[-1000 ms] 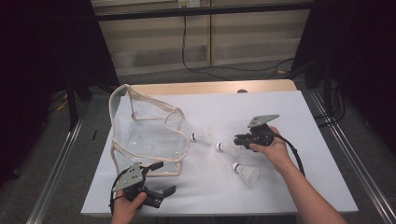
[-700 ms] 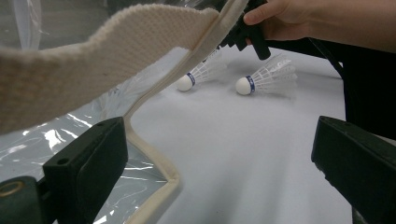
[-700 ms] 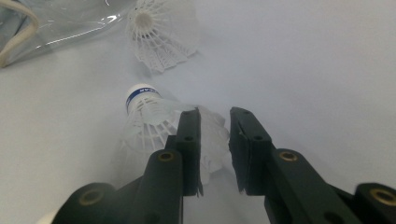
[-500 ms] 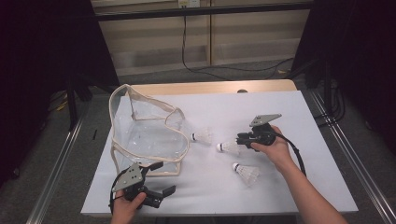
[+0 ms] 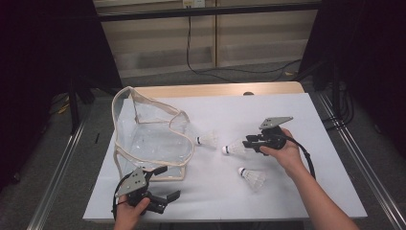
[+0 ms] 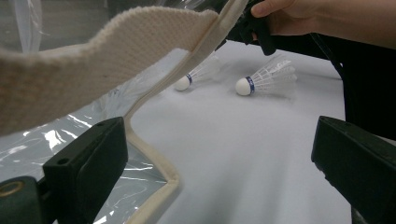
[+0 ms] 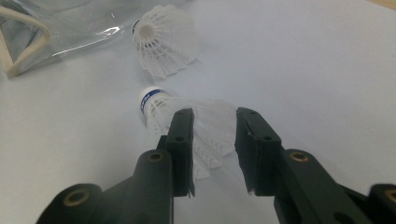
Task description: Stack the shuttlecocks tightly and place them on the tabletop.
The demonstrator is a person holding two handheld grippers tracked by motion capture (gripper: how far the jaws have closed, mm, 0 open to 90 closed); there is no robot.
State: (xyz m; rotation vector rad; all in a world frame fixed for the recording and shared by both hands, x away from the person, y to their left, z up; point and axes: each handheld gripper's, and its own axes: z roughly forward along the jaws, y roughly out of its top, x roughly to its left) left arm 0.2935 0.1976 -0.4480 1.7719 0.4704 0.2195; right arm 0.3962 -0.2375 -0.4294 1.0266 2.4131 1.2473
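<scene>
Since a second ago the right gripper [image 5: 250,143] has slid a little leftward, its jaws just easing apart around the white feathered shuttlecock's [image 7: 187,123] skirt, lying mid-table, pads clear in its own view. The left gripper [image 5: 165,184] gapes empty beside the clear plastic bag [image 5: 148,141].

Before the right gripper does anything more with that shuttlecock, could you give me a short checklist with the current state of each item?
1. Middle shuttlecock between the right gripper fingers: ok, its skirt lies in the gap.
2. Firm grip on it: not ok; the jaws have just been opening and a gap shows beside the skirt.
3. Shuttlecock off the table: cannot tell.
4. Clear bag mouth held open: not ok; the left gripper is open and grips nothing, with the cream strap draped above it.
5. Other two shuttlecocks clear of the path: ok; one near the bag, one nearer the person.
</scene>
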